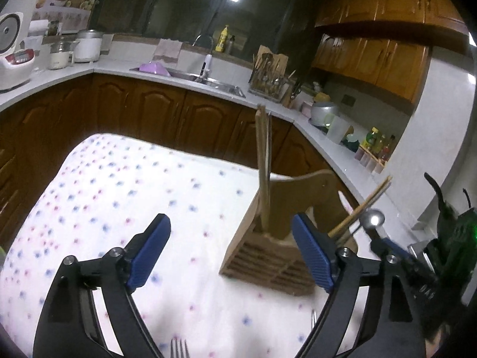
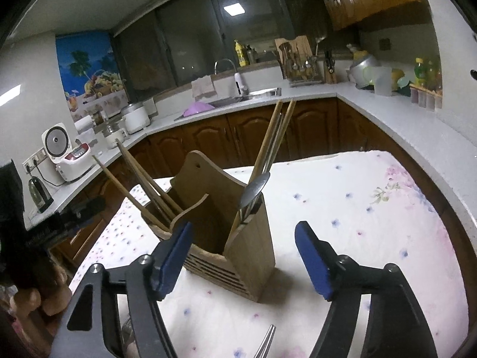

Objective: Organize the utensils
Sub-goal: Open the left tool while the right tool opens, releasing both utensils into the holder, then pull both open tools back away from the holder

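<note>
Standing on floral tablecloth (image 2: 372,208): wooden utensil holder (image 2: 247,256), chopsticks (image 2: 268,140) at 12 o'clock. Left gripper (image 1: 229,253), right gripper (image 2: 244,256): jaws wide, empty.

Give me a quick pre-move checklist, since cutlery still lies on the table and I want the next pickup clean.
1. Left gripper open with nothing between the pads: ok.
2. Right gripper open with nothing between the pads: ok.
3. Wooden holder upright on the tablecloth: ok.
4. Chopsticks and spoon seated in the holder: ok.
5. Fork within view for pickup: ok, only its tines show.
6. Metal utensil at the bottom edge, type: cannot tell.
</note>
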### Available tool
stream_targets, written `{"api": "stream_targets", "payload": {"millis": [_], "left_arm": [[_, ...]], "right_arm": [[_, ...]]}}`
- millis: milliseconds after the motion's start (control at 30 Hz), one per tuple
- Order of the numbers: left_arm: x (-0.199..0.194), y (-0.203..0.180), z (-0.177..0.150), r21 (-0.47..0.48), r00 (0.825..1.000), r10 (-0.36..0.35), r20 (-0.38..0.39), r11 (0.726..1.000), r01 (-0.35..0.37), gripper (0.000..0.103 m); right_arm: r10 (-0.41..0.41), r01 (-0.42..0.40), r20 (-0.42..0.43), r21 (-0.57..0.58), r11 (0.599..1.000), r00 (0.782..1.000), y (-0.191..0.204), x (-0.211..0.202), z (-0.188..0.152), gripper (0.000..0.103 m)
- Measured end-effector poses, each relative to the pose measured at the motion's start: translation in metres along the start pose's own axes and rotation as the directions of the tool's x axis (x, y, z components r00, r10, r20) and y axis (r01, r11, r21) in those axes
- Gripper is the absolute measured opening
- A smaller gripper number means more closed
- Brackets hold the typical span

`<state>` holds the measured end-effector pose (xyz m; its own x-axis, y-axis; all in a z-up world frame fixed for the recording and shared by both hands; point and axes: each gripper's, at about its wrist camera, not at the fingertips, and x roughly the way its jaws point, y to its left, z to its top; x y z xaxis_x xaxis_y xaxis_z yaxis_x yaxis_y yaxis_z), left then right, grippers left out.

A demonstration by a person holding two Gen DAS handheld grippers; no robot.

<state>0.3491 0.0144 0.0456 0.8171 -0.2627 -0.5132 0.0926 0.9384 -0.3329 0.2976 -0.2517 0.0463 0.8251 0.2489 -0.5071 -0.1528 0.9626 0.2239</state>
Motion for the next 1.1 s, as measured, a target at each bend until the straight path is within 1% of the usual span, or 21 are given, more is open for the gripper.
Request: {"api": "stream_targets", "payload": {"millis": [200, 367, 433, 500, 633, 833, 933, 1033, 1100], "left_arm": [[-0.026, 0.011, -0.025, -0.012, 1.000, 0.006, -0.020, 1.000, -0.007, 0.088], [-0.054, 0.012, -0.047, -0.002, 1.000, 0.013, -0.027, 1.000, -0.013, 0.088], [-0.065, 0.012, -0.056, -0.001, 0.999, 0.007, -0.033, 1.000, -0.007, 0.090], [-0.076, 0.011, -0.063, 0.008, 0.999, 0.015, -0.040, 1.000, -0.015, 0.091], [-0.106, 0.006, -0.078, 0.033, 0.999, 0.033, -0.018, 0.999, -0.033, 0.092], [-0.138, 0.000, -0.101, 0.065, 0.999, 0.045, -0.011, 0.997, -0.044, 0.094], [-0.153, -0.001, -0.113, 0.074, 0.999, 0.040, 0.009, 0.996, -0.041, 0.094], [-0.165, -0.001, -0.125, 0.085, 0.998, 0.056, 0.020, 0.995, -0.058, 0.094], [-0.171, 0.002, -0.132, 0.076, 0.998, 0.067, 0.021, 0.995, -0.068, 0.094]], "right_arm": [[0.012, -0.012, 0.013, 0.000, 1.000, 1.000, 0.004, -0.023, -0.010, 0.074], [0.029, -0.029, 0.022, 0.007, 1.000, 0.999, 0.009, -0.045, -0.021, 0.074], [0.034, -0.034, 0.026, 0.008, 0.999, 0.999, 0.012, -0.055, -0.026, 0.076], [0.040, -0.041, 0.036, 0.010, 0.999, 0.999, 0.015, -0.066, -0.032, 0.078], [0.046, -0.047, 0.053, 0.006, 0.999, 0.998, 0.023, -0.092, -0.045, 0.080], [0.052, -0.052, 0.080, 0.003, 0.999, 0.995, 0.031, -0.126, -0.067, 0.083], [0.039, -0.039, 0.091, 0.001, 0.999, 0.995, 0.036, -0.143, -0.081, 0.086], [0.030, -0.030, 0.106, 0.000, 1.000, 0.994, 0.039, -0.156, -0.095, 0.087], [0.019, -0.019, 0.116, -0.003, 1.000, 0.993, 0.041, -0.163, -0.105, 0.089]]}}
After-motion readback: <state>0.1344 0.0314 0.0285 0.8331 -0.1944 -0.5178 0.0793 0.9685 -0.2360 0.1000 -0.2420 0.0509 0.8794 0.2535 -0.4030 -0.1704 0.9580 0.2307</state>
